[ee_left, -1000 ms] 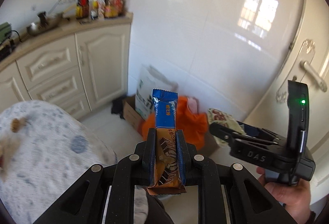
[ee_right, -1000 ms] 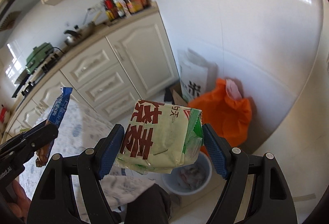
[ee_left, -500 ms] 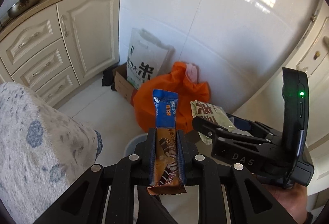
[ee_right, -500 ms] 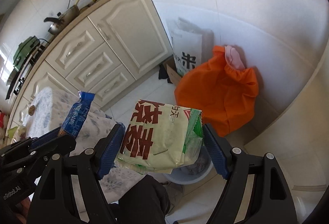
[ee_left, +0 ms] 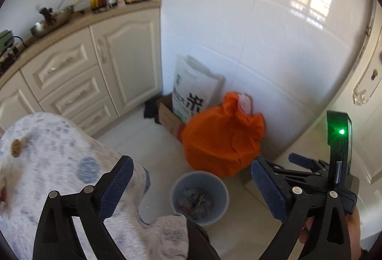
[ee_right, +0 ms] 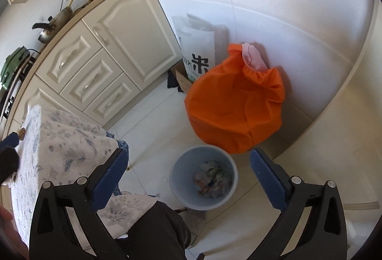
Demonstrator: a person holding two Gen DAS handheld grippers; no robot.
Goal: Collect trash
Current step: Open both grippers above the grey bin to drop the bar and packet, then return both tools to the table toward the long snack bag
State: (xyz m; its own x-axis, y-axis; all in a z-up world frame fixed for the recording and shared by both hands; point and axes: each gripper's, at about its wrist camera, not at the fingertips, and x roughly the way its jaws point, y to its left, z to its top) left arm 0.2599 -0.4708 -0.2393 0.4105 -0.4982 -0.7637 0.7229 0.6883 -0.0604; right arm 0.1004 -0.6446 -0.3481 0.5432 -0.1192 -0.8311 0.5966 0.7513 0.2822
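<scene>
A pale blue trash bin stands on the floor below both grippers. Crumpled wrappers lie inside it. My left gripper hangs above the bin; its jaws are opening, wide apart, with nothing between them. My right gripper is also over the bin, its jaws opening wide and empty. In the left wrist view one right finger shows at the right, with a hand under that gripper's body. A blue fingertip of the left gripper pokes in at the right wrist view's left edge.
A table with a blue-flowered cloth lies left of the bin. An orange bag, a white paper bag and a cardboard box stand against the tiled wall. Cream cabinets run along the left. A dark trouser leg is in front.
Both grippers have gone from shut to wide open. The blue-and-brown snack wrapper has left the left jaws and the green-and-white packet the right jaws. Both views now look down on the bin.
</scene>
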